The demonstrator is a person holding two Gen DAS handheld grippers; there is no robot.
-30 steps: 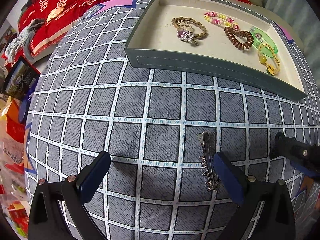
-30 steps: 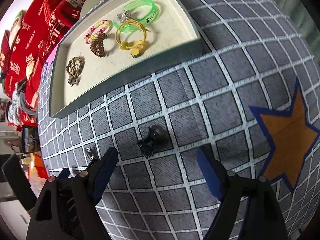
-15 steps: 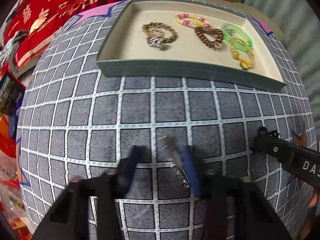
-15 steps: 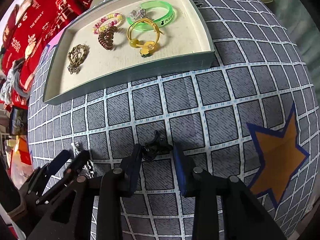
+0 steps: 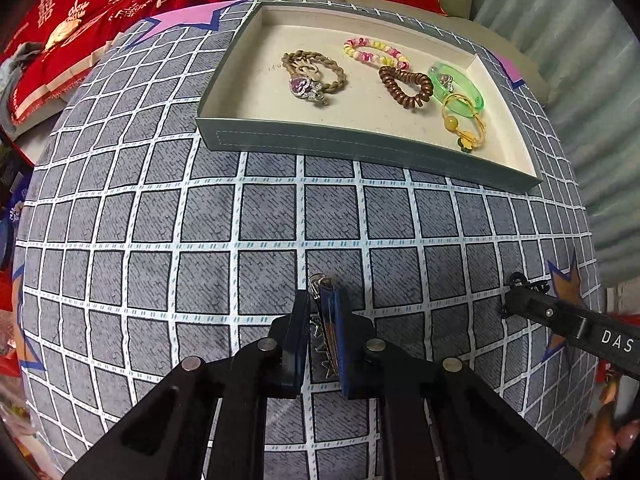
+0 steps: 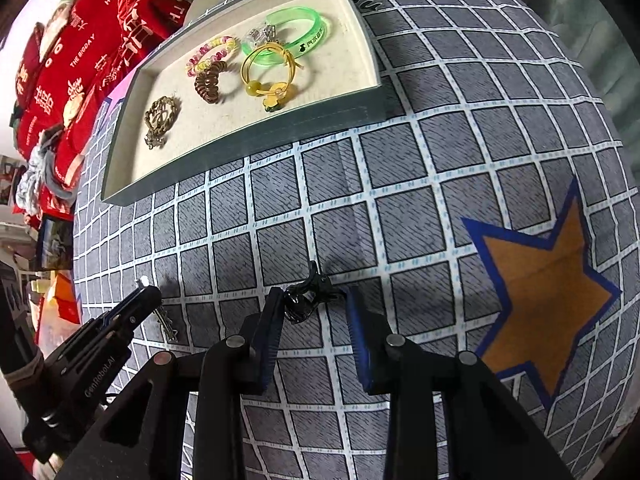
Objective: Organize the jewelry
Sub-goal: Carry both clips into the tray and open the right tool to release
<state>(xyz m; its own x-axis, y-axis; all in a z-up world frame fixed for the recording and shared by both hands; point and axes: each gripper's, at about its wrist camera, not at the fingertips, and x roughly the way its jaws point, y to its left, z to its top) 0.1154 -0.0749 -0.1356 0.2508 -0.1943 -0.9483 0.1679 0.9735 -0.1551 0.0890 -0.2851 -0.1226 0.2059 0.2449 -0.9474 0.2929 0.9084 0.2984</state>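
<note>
My left gripper (image 5: 322, 307) points down at the grey checked cloth (image 5: 200, 220), its jaws closing on a slim silver rhinestone hair clip (image 5: 322, 285) that stands between the blue pads. The right wrist view shows the same clip (image 6: 167, 325) under the left gripper (image 6: 149, 297). My right gripper (image 6: 313, 303) holds a small black claw clip (image 6: 302, 303) between its fingertips, just above the cloth. From the left wrist view that gripper (image 5: 516, 298) enters at the right edge. A grey tray (image 5: 320, 142) at the back holds a brown twisted bracelet (image 5: 332, 68), a green bangle (image 5: 468, 92) and a gold bangle (image 5: 466, 120).
The tray (image 6: 280, 128) also contains a pink-yellow bead bracelet (image 5: 376, 50) and a brown coil hair tie (image 5: 404, 88). Red cushions (image 5: 100, 8) lie at the back left. An orange star patch (image 6: 544, 280) marks the cloth on the right.
Both grippers went from wide open to closed: the left around the silver hair clip, the right around the black claw clip. The right gripper has shifted slightly with its clip.
</note>
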